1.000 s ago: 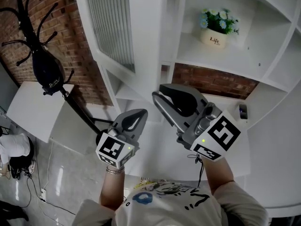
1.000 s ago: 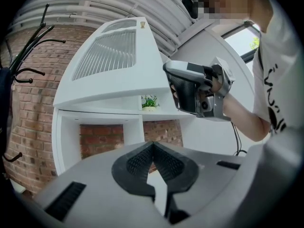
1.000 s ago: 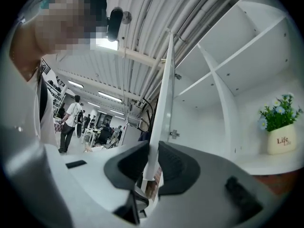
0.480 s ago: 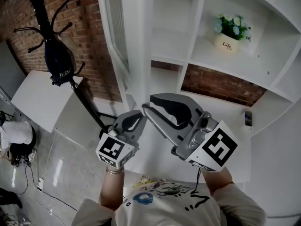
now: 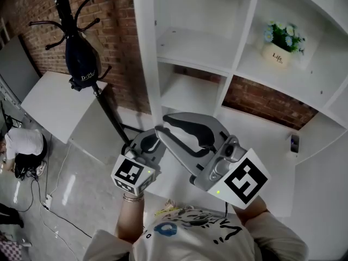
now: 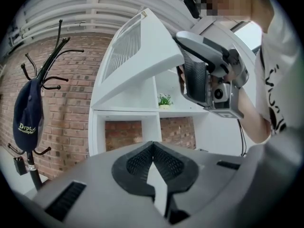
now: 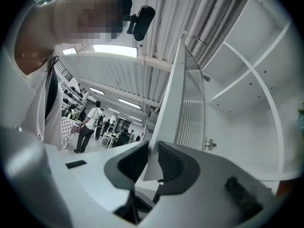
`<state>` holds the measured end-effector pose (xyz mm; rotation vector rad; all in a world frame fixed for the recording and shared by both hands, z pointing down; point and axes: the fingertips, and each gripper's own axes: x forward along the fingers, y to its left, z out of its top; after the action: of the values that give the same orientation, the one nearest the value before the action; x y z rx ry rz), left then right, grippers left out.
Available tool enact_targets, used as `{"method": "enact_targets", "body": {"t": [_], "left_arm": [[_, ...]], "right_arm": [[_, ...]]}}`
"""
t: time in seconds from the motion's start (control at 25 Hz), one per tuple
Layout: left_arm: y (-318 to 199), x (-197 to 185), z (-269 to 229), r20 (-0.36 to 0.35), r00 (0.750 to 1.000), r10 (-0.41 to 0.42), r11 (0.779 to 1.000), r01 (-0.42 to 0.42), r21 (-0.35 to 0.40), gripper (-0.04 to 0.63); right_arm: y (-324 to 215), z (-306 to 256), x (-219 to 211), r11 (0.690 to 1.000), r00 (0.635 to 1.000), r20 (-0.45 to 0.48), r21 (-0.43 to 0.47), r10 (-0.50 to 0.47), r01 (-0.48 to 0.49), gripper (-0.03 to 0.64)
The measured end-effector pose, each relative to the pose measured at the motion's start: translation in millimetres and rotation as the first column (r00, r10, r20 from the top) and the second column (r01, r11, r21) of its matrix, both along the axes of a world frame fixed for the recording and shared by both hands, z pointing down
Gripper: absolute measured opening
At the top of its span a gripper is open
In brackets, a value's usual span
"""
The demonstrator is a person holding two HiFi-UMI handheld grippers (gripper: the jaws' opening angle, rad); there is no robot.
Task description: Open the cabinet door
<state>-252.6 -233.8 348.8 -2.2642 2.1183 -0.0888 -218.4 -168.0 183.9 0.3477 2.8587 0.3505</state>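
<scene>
Two claws were up: my right claw (image 7: 151, 149) pinched the near edge of the cabinet door (image 7: 172, 103), which stood open, edge-on toward me, left of the shelves (image 5: 191, 43); my left claw (image 6: 153, 147), closed and empty, hung just left.

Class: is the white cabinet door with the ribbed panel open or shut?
Open: white ribbed-panel cabinet door stands swung clear of white shelves, right gripper gripping its edge.

two grippers (image 6: 153, 144) (image 7: 153, 147), one door (image 6: 137, 56), one plant (image 5: 284, 37) (potted)
</scene>
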Motion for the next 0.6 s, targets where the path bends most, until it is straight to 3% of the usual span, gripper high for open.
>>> {"method": "enact_targets", "body": {"t": [0.6], "left_arm": [[45,-34,1,-0.002,0.987,-0.162,0.987,0.162,-0.008,0.015]], "right_arm": [[31,1,-27,0.989,0.990,0.002,-0.033,-0.141,0.141,0.071]]}}
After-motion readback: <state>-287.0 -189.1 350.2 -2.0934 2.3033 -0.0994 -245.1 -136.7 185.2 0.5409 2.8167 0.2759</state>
